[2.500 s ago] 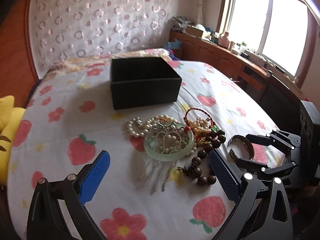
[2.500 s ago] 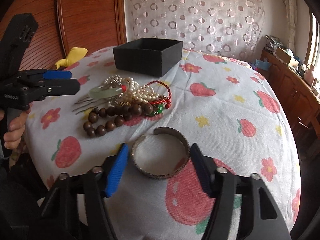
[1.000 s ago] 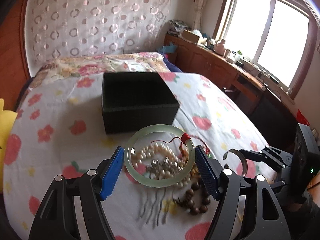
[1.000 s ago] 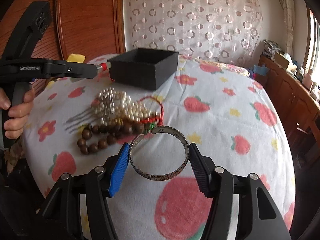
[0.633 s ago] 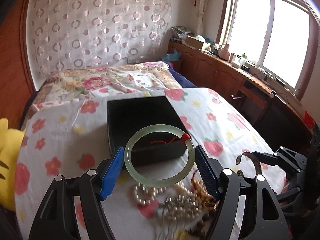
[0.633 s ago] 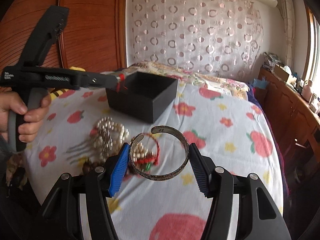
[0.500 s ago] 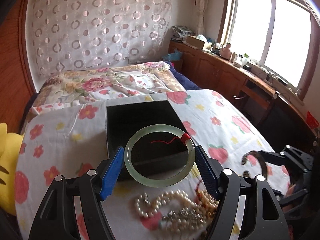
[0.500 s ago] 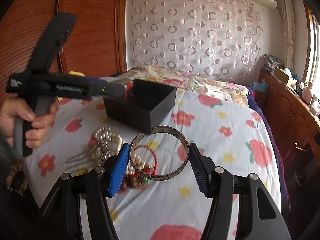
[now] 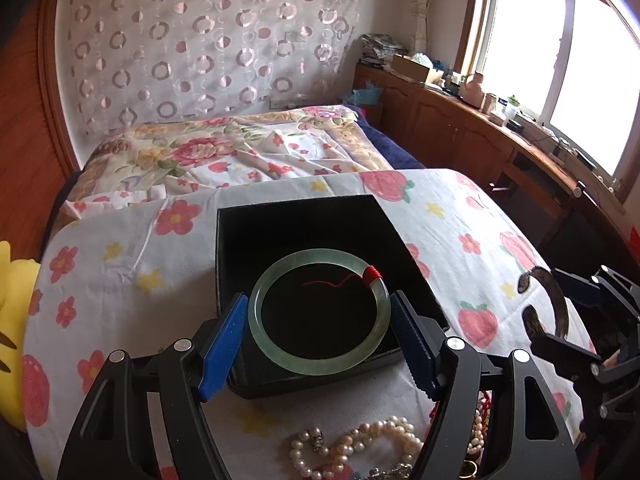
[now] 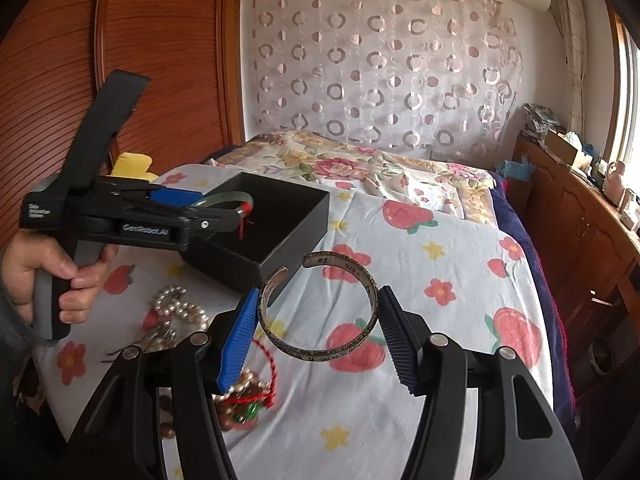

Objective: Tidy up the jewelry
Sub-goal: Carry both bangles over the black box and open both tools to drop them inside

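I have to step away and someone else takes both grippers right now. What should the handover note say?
Left gripper: shut on the pale green jade bangle, held over the open black square box.
Right gripper: shut on the engraved silver metal cuff, above the strawberry-print cloth, short of the box.
Done: nothing visible in the box yet.
Left: drop both pieces in, then the white pearl strands and red cord bracelet on the cloth.

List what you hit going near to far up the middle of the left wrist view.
Pearl strands → jade bangle, held over the black box → strawberry-print sheet → floral quilt → circle-pattern curtain.
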`<state>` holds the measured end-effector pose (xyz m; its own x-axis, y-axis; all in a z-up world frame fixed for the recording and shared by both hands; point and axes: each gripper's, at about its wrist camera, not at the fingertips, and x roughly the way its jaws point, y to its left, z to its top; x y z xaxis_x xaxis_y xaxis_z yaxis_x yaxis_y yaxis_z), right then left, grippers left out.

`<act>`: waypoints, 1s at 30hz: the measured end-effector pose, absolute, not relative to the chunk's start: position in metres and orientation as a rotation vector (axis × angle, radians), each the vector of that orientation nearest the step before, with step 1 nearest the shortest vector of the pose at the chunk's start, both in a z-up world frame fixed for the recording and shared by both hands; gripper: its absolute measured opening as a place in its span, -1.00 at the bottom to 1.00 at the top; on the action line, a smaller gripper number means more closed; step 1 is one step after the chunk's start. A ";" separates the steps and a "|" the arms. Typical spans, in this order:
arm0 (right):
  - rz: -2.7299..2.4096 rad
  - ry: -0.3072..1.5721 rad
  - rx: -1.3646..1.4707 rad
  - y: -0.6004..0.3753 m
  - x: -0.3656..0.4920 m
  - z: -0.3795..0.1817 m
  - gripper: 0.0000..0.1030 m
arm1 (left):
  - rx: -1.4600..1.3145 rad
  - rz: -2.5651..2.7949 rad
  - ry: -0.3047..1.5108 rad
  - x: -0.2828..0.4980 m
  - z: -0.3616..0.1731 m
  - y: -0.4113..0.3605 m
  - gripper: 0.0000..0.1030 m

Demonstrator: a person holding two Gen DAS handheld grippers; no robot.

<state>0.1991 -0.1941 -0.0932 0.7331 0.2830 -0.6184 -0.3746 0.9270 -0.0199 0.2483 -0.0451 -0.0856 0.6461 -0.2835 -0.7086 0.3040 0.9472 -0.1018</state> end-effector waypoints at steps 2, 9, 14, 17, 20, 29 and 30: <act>0.365 0.656 -0.149 -0.192 0.204 -0.093 0.21 | 0.024 -0.332 0.797 0.249 -0.083 -0.044 0.34; 0.400 0.654 -0.154 -0.180 0.224 -0.089 0.21 | -0.002 -0.324 0.759 0.242 -0.068 -0.030 0.52; 0.431 0.653 -0.167 -0.163 0.239 -0.087 0.21 | -0.007 -0.300 0.723 0.235 -0.054 -0.013 0.53; 0.461 0.658 -0.168 -0.149 0.250 -0.087 0.21 | -0.009 -0.273 0.702 0.227 -0.048 0.001 0.62; 0.489 0.681 -0.174 -0.132 0.264 -0.092 0.21 | -0.004 -0.238 0.686 0.221 -0.046 0.015 0.68; 0.505 0.734 -0.212 -0.096 0.284 -0.109 0.22 | -0.013 -0.173 0.673 0.210 -0.053 0.044 0.77; 0.504 0.736 -0.215 -0.096 0.285 -0.110 0.22 | -0.017 -0.170 0.672 0.207 -0.055 0.046 0.77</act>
